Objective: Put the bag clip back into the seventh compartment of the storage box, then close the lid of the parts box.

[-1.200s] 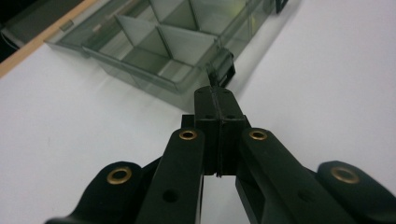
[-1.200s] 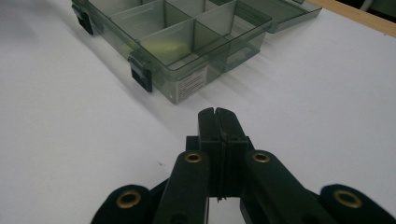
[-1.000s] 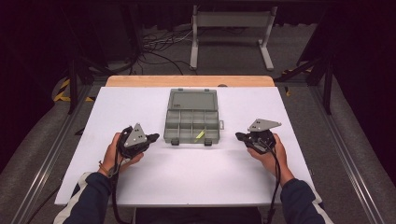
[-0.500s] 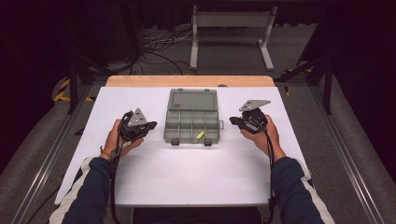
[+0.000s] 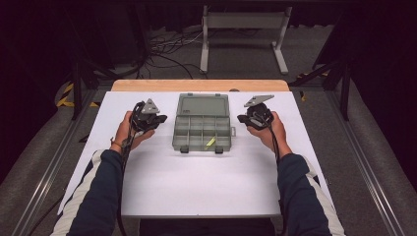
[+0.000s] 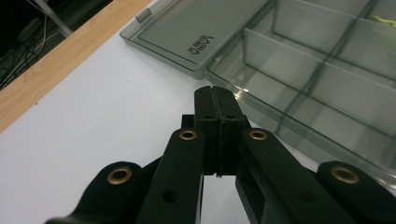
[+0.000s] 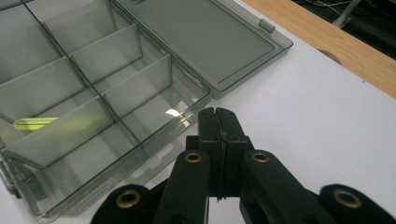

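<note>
A grey see-through compartment box lies open in the middle of the white table, its lid folded flat toward the far side. A small yellow-green piece rests in one near-right compartment, seen as well in the right gripper view. My left gripper hovers just left of the box, shut and empty; its tips sit close to the box's side wall near the hinge. My right gripper hangs just right of the box, also shut and empty, tips beside the box's corner.
The white table top has a wooden strip along its far edge. Behind it stand a metal frame and cables on the floor. Rails run along both sides of the table. Cables trail from both grippers along the forearms.
Both hands have moved forward and inward, bringing the grippers from the near corners of the box up beside its middle and hinge. Both jaws stay shut.
</note>
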{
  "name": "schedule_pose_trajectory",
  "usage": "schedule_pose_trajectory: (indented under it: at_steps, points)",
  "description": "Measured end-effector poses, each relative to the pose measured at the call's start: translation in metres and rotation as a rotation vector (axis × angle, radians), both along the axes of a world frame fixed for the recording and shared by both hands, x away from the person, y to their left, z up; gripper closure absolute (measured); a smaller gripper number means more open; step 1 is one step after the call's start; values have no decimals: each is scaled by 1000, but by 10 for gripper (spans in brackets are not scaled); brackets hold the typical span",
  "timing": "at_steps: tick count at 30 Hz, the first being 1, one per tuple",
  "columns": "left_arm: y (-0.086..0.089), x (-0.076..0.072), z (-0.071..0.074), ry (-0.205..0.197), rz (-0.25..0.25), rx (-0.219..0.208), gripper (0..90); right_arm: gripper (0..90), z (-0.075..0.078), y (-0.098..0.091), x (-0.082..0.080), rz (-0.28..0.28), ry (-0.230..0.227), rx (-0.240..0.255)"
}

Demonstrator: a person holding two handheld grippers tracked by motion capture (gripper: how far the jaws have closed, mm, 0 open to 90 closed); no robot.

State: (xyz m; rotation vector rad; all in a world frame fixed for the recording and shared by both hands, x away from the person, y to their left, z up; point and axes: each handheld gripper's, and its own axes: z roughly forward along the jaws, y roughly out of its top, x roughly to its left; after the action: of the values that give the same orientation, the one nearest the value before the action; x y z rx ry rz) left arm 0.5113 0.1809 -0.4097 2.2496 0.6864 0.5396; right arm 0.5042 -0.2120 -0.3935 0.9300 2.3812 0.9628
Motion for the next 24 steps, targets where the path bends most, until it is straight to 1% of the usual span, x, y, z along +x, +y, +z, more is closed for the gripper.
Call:
schedule_pose_trajectory:
  at_steps: [2,4,7,8,11,13,14,16,17,19,20,21,22,24]
  points:
    - [-1,7,0,5,7,13,896,900,0,1,7,-4,3,-4]
    - [-2,12,-1,11,12,15,895,900,1,2,13,-12,7,-12]
    - [-4,19,-1,16,20,27,895,900,1,4,22,-26,21,-9]
    - [-4,22,-2,22,28,21,895,900,1,6,24,-34,28,-12]
    - [-5,31,-6,40,51,16,895,900,-2,11,32,-46,45,-40]
    - [-6,36,-8,42,63,22,896,900,-5,14,38,-51,53,-60]
    - [-6,36,-8,42,63,22,896,900,-5,14,38,-51,53,-60]
    - [-8,41,-13,59,77,28,896,900,-8,15,42,-57,60,-71]
    - [-10,45,-18,72,87,33,895,900,-12,16,47,-69,69,-83]
    - [-12,47,-20,80,88,37,896,900,-16,16,52,-77,82,-88]
    - [-14,50,-24,92,93,51,895,900,-17,17,54,-76,87,-93]
    - [-16,51,-26,97,96,55,895,900,-19,18,57,-76,94,-100]
    - [-16,51,-26,97,96,55,895,900,-19,18,57,-76,94,-100]
    - [-18,55,-29,108,96,55,895,900,-22,20,62,-74,103,-116]
